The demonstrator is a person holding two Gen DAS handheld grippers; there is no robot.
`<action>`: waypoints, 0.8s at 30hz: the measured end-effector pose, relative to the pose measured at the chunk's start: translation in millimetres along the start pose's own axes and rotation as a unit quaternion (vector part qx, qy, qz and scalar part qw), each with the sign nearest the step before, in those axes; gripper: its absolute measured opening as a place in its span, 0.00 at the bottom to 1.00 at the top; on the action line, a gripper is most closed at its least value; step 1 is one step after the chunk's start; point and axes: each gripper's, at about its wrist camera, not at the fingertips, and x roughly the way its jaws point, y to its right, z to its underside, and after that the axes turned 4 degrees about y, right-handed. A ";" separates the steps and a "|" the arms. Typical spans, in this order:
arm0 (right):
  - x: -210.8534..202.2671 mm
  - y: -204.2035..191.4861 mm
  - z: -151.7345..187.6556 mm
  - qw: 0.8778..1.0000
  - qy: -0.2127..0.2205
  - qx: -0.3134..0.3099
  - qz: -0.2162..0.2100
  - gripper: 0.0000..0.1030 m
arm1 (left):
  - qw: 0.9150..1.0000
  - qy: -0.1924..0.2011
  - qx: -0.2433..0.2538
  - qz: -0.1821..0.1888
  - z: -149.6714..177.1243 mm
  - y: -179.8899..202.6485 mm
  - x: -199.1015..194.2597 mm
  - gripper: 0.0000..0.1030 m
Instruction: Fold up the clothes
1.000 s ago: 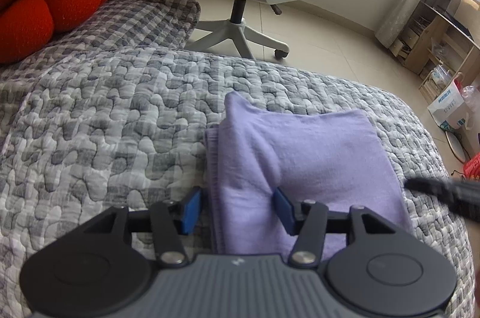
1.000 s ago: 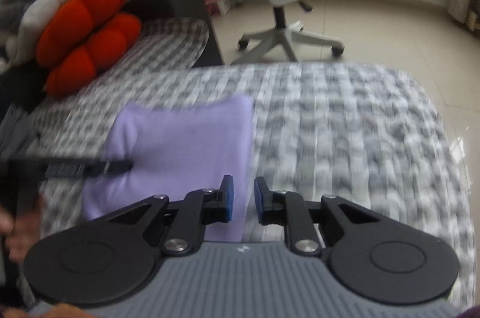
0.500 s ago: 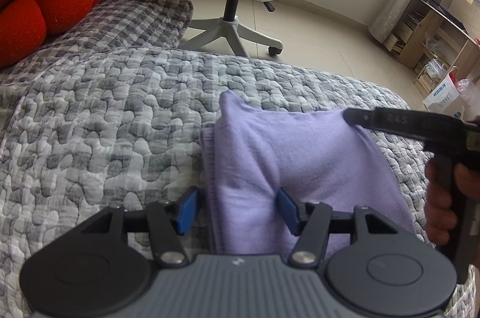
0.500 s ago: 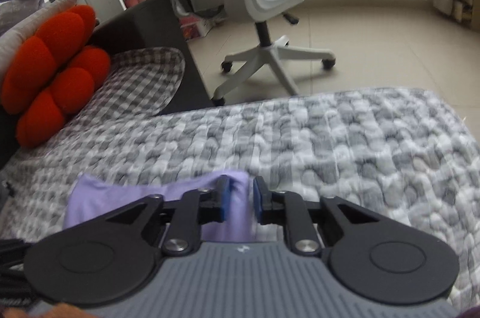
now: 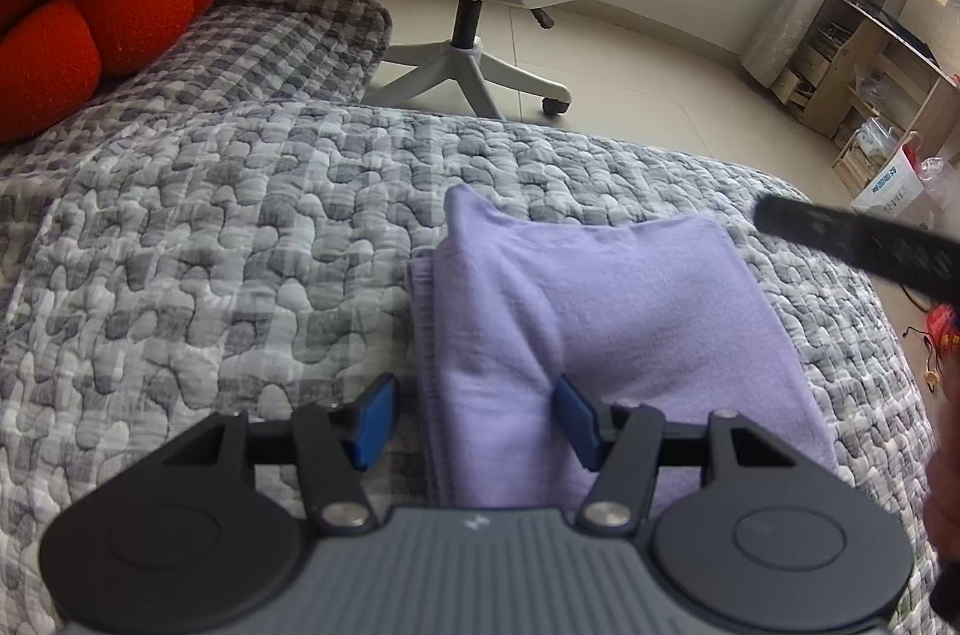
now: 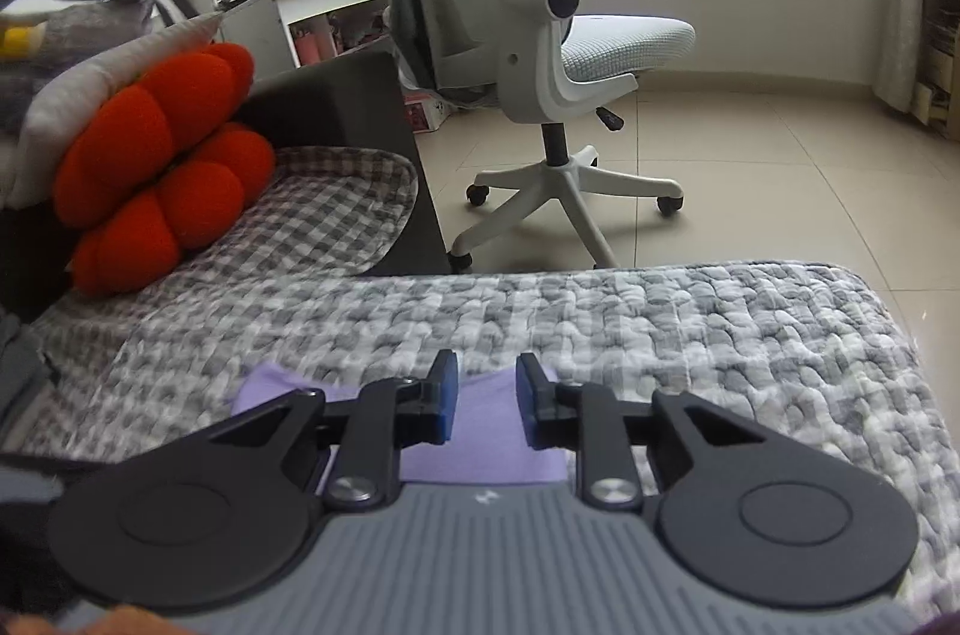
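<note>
Lavender cloth (image 5: pixel 618 329) lies folded in a compact rectangle on the quilted bed cover (image 5: pixel 198 251), layered edges stacked along its left side, one corner poking up at the far left. Long axis runs away from the left gripper (image 5: pixel 474 419), roughly in line with its fingers.

Left gripper: fingers spread wide, nothing held. They straddle the cloth's near-left edge: left pad (image 5: pixel 373 417) over bare quilt just beside the stacked edges, right pad over the cloth itself. Whether the pads touch fabric, can't tell.

Right gripper (image 6: pixel 486 404): fingers parted a little, empty. Cloth (image 6: pixel 486 440) shows directly between and below them, so it sits over the cloth's far part; in the left view its body comes in from the right, above the far-right corner.

Key relation: left is squarely on the near layered edge, right on the far side.

Stage is ambiguous: fits a finished fold just let go, or a pause ahead of another fold.
</note>
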 end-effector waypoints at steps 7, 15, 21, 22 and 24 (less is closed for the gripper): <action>-20.5 -21.4 11.3 0.999 -0.015 -0.033 0.003 0.28 | 0.999 0.027 0.019 -0.012 -3.2 1.4 -10.9 0.57; -35.3 -46.3 29.2 0.998 -0.047 -0.041 -0.015 0.28 | 0.999 0.034 0.020 -0.018 -6.3 -3.7 -13.5 0.57; -35.8 -59.5 38.4 0.996 -0.048 -0.075 -0.010 0.28 | 0.999 0.038 0.024 -0.023 -5.8 -4.3 -15.2 0.57; -34.0 -59.2 39.2 0.996 -0.050 -0.077 -0.009 0.29 | 0.999 0.039 0.025 -0.023 -5.9 -4.2 -15.3 0.57; -30.3 -58.0 40.3 0.995 -0.056 -0.078 -0.007 0.29 | 0.999 0.040 0.027 -0.023 -6.0 -3.6 -15.5 0.57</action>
